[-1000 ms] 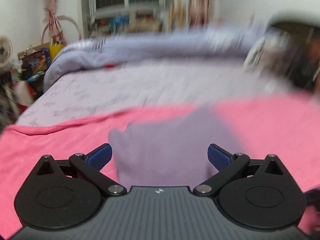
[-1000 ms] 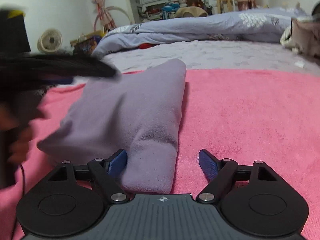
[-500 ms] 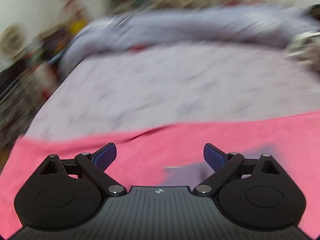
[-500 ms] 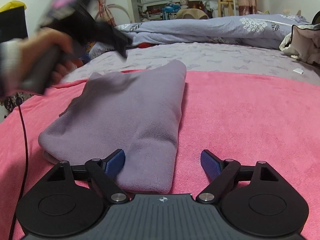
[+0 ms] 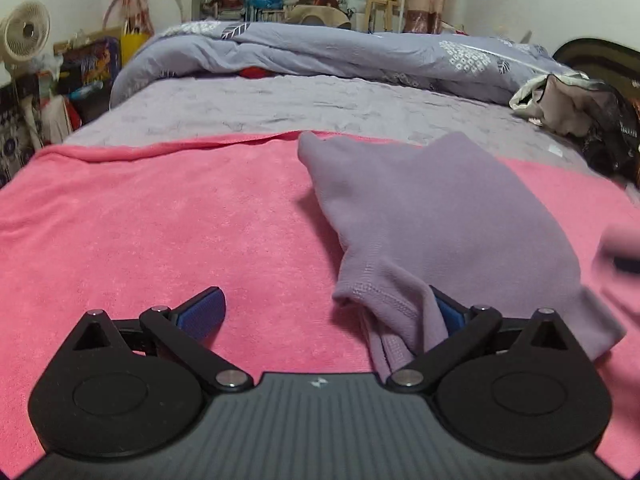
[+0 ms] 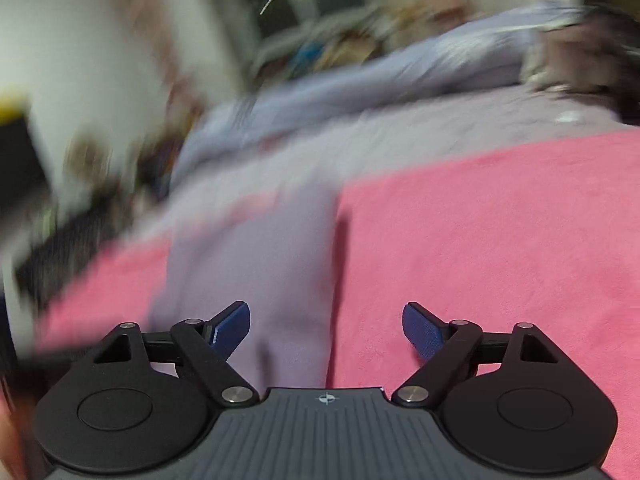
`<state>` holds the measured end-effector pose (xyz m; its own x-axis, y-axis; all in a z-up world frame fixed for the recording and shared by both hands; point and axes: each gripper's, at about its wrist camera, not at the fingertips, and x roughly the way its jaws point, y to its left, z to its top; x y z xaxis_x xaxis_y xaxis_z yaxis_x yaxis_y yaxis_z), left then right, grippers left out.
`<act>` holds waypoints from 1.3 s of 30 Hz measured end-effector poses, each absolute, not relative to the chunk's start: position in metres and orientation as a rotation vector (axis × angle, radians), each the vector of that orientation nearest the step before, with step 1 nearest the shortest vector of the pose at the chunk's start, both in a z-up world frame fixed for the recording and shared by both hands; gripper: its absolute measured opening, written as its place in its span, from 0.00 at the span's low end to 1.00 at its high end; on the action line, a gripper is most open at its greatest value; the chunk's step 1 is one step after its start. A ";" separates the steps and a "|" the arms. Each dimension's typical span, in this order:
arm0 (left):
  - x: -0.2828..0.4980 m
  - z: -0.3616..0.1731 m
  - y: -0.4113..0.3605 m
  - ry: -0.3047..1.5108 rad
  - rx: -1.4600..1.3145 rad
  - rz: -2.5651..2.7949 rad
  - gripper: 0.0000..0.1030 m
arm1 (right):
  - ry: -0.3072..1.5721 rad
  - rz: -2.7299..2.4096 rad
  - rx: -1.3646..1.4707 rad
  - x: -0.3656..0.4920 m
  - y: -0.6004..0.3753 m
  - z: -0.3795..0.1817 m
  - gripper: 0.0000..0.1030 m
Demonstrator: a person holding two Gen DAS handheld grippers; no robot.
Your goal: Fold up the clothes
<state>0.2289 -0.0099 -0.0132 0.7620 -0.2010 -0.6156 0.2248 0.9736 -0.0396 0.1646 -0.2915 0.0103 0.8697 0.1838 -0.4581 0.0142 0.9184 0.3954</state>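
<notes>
Bedroom w/ a bed, its grey sheet (image 5: 280,108) lying beyond a pink towel (image 5: 160,232) that is covering the near part. Landmark: pink towel. Lavender garment (image 5: 432,216), folded, is lying on the towel's right half in the left wrist view, far corner reaching the towel's back edge. Left gripper (image 5: 326,308) is hovering low over the towel's near edge, jaws opening wide; garment's near hem is draping against its right finger (image 5: 448,312), left finger over bare towel, no pinch. Right gripper (image 6: 326,326), view heavily blurred, is also over the towel's near edge, jaws spread apart, garment's edge lying btwn them w/o being pressed. Blue-grey duvet (image 5: 340,52) is bunching well behind the towel.
</notes>
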 end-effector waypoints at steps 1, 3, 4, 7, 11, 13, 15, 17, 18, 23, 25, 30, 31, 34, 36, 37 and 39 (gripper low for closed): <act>0.229 -0.014 -0.012 0.663 0.047 -0.229 1.00 | 0.511 0.070 0.366 0.175 -0.288 0.018 0.78; 0.230 -0.014 -0.011 0.662 0.044 -0.231 1.00 | 0.508 0.026 0.218 0.200 -0.272 0.027 0.76; 0.231 -0.014 -0.010 0.662 0.036 -0.234 1.00 | 0.525 0.006 0.123 0.215 -0.262 0.026 0.76; 0.230 -0.013 -0.010 0.667 0.021 -0.242 1.00 | 0.677 -0.020 -0.019 0.266 -0.252 -0.006 0.81; 0.229 -0.016 -0.012 0.664 0.004 -0.249 1.00 | 0.685 -0.021 -0.033 0.285 -0.254 0.020 0.80; 0.230 -0.016 -0.013 0.660 0.009 -0.246 1.00 | 0.645 -0.066 -0.095 0.300 -0.246 0.028 0.84; 0.232 -0.016 -0.013 0.659 0.007 -0.247 1.00 | 0.684 -0.092 -0.107 0.326 -0.244 0.015 0.85; 0.232 -0.016 -0.012 0.658 -0.004 -0.250 1.00 | 0.764 -0.108 -0.092 0.358 -0.244 -0.011 0.93; 0.231 -0.016 -0.012 0.657 -0.005 -0.250 1.00 | 0.798 -0.123 -0.081 0.372 -0.244 -0.021 1.00; 0.232 -0.016 -0.011 0.656 -0.013 -0.250 1.00 | 0.816 -0.162 -0.036 0.394 -0.248 -0.004 0.87; 0.233 -0.016 -0.011 0.656 -0.020 -0.250 1.00 | 0.771 -0.131 -0.051 0.370 -0.245 0.009 0.87; 0.233 -0.016 -0.010 0.657 -0.026 -0.251 1.00 | 0.755 0.013 -0.102 0.273 -0.238 0.011 0.93; 0.233 -0.016 -0.011 0.658 -0.026 -0.251 1.00 | 0.756 0.023 -0.083 0.252 -0.242 0.006 0.94; 0.233 -0.016 -0.011 0.662 -0.027 -0.251 1.00 | 0.760 0.051 -0.022 0.193 -0.256 -0.009 0.95; 0.233 -0.016 -0.010 0.665 -0.029 -0.251 1.00 | 0.779 0.058 0.037 0.164 -0.270 -0.015 0.96; 0.233 -0.016 -0.010 0.666 -0.031 -0.252 1.00 | 0.796 0.061 0.052 0.152 -0.275 -0.017 0.98; 0.233 -0.015 -0.008 0.668 -0.039 -0.255 1.00 | 0.819 0.075 -0.037 0.131 -0.275 -0.019 0.99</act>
